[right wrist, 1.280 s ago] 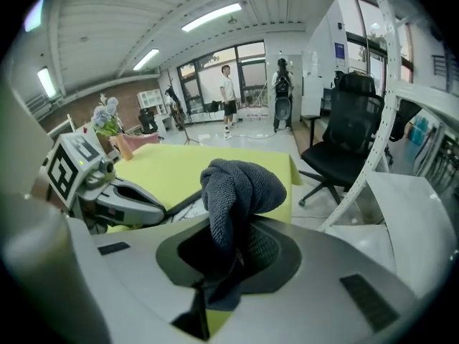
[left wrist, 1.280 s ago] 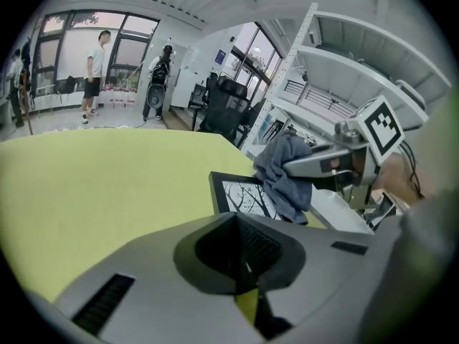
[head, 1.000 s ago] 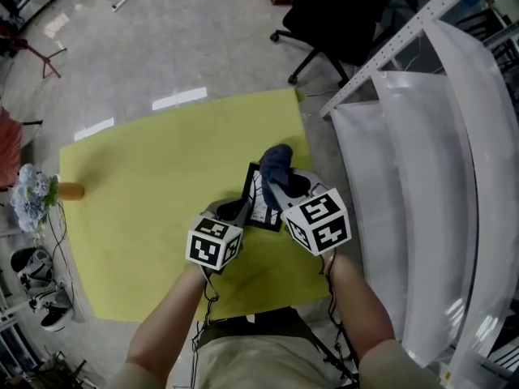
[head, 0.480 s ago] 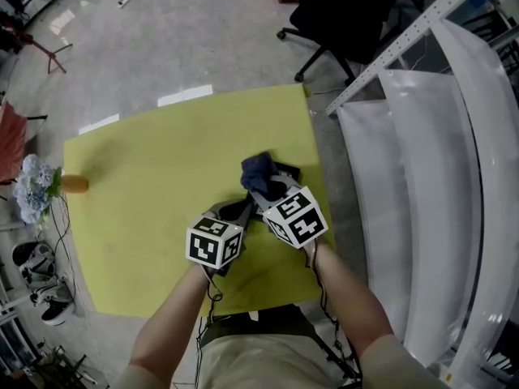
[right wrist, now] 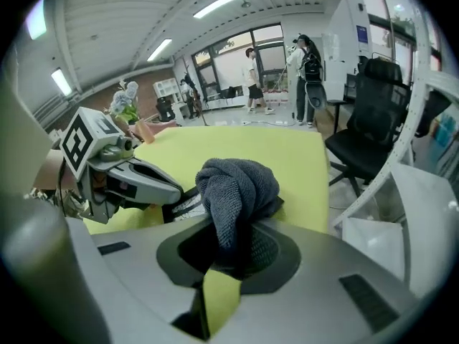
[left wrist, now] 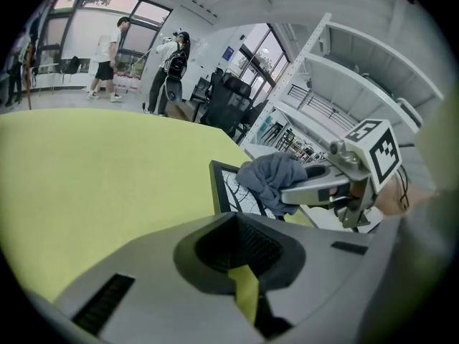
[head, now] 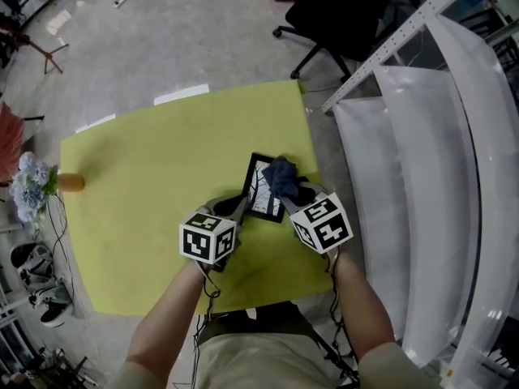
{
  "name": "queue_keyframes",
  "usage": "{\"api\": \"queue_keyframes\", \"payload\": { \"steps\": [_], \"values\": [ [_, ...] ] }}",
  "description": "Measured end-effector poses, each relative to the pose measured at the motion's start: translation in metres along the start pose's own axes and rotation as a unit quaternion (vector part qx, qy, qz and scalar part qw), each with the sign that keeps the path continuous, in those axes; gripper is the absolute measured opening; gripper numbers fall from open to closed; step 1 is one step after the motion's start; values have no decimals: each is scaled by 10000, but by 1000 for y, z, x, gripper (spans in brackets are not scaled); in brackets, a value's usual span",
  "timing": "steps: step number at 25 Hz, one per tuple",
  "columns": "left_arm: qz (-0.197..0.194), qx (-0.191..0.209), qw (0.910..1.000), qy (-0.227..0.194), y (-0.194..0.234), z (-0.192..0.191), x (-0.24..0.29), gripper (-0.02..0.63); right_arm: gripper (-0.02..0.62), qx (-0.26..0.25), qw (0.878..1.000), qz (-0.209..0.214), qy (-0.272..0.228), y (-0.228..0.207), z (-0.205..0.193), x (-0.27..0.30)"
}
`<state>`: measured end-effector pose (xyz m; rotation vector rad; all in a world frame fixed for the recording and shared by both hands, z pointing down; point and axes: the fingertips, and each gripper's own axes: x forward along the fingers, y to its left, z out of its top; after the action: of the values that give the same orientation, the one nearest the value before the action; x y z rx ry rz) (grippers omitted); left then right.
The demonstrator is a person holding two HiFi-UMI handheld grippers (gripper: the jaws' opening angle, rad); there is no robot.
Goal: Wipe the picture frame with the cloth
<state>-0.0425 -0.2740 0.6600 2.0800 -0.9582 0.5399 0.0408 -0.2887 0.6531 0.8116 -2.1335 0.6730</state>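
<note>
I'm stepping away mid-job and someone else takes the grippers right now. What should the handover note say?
Left gripper: jaws shut on the near-left edge of the picture frame, holding it over the near right part of the yellow table.
Right gripper: jaws shut on the bunched blue cloth, which sits against the frame's right side.
Done: frame and cloth are both gripped and touching. How much is already wiped cannot be told.
Left: probably run the cloth across the rest of the frame.
</note>
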Motion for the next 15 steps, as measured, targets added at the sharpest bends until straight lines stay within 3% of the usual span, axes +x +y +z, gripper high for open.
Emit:
{"api": "queue_keyframes", "payload": {
  "steps": [3, 6, 8, 15],
  "values": [
    [-7, 3, 10000, 10, 1, 0, 1, 6, 63, 162, 9991, -391, 53, -13, -5, -14],
    [-91, -231, 9997, 18, 2, -2, -2, 6, 60, 309, 9980, -505, -210, -10, 4, -29],
    [-126, -402, 9991, -14, 5, -1, -8, 6, 60, 351, 9973, -405, -505, 2, 17, -35],
    [-236, -86, 9995, 168, -2, -11, -19, 6, 60, 454, 9935, 206, -1023, 54, 49, -20]
  ]
}}
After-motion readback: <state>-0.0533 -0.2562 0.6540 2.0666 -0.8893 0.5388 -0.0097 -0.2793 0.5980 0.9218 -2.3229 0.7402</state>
